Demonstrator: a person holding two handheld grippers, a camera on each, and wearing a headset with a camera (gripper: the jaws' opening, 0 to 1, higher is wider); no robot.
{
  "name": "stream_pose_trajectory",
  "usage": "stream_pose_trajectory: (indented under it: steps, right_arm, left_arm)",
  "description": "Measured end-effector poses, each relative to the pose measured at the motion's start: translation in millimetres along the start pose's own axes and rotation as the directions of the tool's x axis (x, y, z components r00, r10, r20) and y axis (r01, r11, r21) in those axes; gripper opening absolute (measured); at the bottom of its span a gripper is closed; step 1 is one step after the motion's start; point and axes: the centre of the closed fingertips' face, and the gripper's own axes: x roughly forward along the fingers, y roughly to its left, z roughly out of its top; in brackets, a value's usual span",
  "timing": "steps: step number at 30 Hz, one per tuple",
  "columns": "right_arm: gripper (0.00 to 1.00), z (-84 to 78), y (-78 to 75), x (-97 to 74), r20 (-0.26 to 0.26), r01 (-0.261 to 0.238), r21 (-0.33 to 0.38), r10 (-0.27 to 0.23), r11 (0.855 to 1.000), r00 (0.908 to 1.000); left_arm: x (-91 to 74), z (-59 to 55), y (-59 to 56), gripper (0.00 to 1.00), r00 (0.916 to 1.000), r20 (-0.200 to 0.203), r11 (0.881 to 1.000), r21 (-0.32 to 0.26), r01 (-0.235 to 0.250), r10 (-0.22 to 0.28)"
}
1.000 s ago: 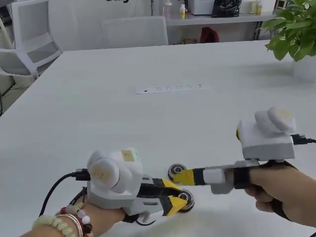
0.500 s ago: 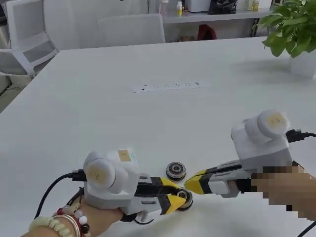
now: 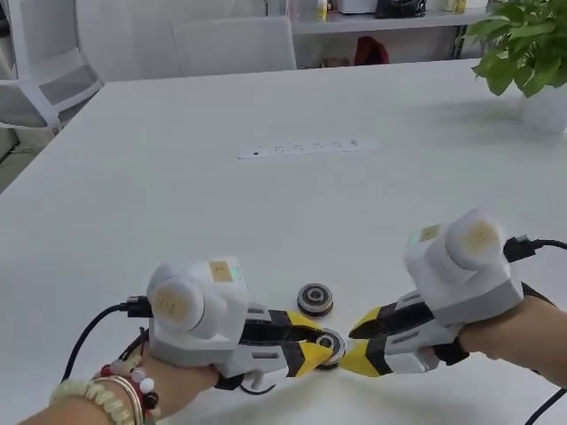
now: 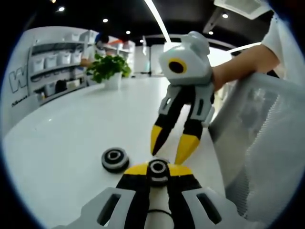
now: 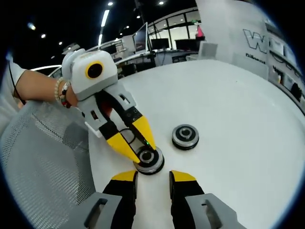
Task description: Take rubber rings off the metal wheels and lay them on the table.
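While left gripper (image 3: 317, 347) clamps wheel (image 3: 331, 343) between its tips, right gripper (image 3: 354, 347) stands open just ahead of it. Suggest pinching rubber ring (image 5: 151, 170) only, peeling squarely off; second wheel (image 3: 315, 299) lies just beyond left tips.

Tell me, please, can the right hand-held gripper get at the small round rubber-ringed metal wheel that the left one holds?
Probably yes. The right hand-held gripper is open, its yellow tips just short of the rubber-ringed metal wheel, with nothing between. The left hand-held gripper clamps the far side.
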Motion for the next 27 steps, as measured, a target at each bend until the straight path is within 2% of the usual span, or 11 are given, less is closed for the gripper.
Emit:
stream_pose_trajectory:
  steps: [6,10,12,27]
  right_arm:
    - [0.22,-0.5,-0.1,5.7,-0.009,0.011,-0.030,-0.011,0.999,0.9999]
    - [0.20,-0.9,1.3,6.1,-0.005,-0.002,-0.034,0.002,0.999,1.0000]
    - [0.16,-0.8,6.1,6.8,-0.001,-0.028,-0.031,0.028,0.999,0.9996]
    - [0.13,-1.9,3.9,5.0,-0.018,-0.020,-0.051,0.019,0.999,0.9997]
  left_arm:
    - [0.3,0.0,0.1,0.14,1.0000,0.001,1.000,-0.001,0.001,-0.001]
    - [0.4,-0.1,0.4,0.14,1.0000,0.002,1.000,-0.004,0.001,-0.001]
    - [0.5,0.1,0.6,0.14,1.0000,0.004,1.000,-0.005,-0.001,0.001]
    - [0.4,0.6,1.2,0.14,0.9999,0.012,1.000,-0.018,0.001,-0.001]
